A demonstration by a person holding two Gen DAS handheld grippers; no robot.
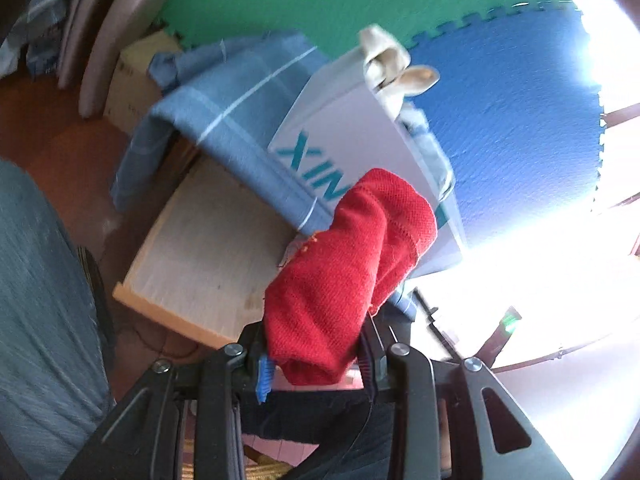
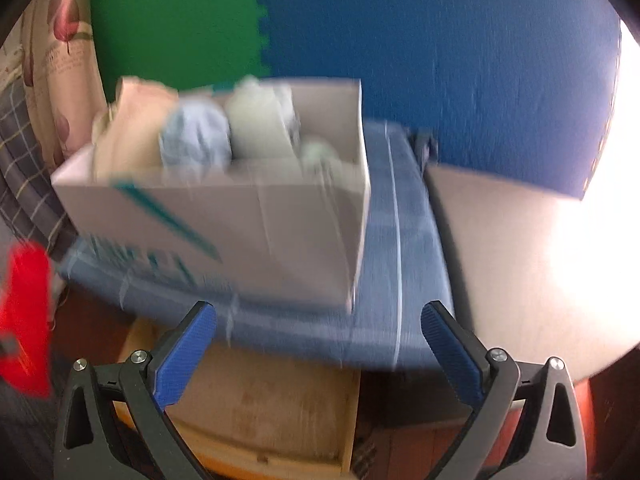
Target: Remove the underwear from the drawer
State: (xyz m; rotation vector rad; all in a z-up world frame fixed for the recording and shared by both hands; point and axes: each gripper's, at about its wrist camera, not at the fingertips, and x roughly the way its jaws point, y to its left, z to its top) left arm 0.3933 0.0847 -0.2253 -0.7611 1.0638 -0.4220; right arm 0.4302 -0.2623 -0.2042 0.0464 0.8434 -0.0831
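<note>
the left gripper pinches the red underwear, held up in front of the white box. the right gripper is spread wide with nothing in it, near the blue cloth under the box.

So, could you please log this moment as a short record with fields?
left tool: shut on red underwear
right tool: open, holding nothing
white box: on blue cloth, pale clothes inside
wooden board: below the cloth
picture quality: right view blurred
</note>
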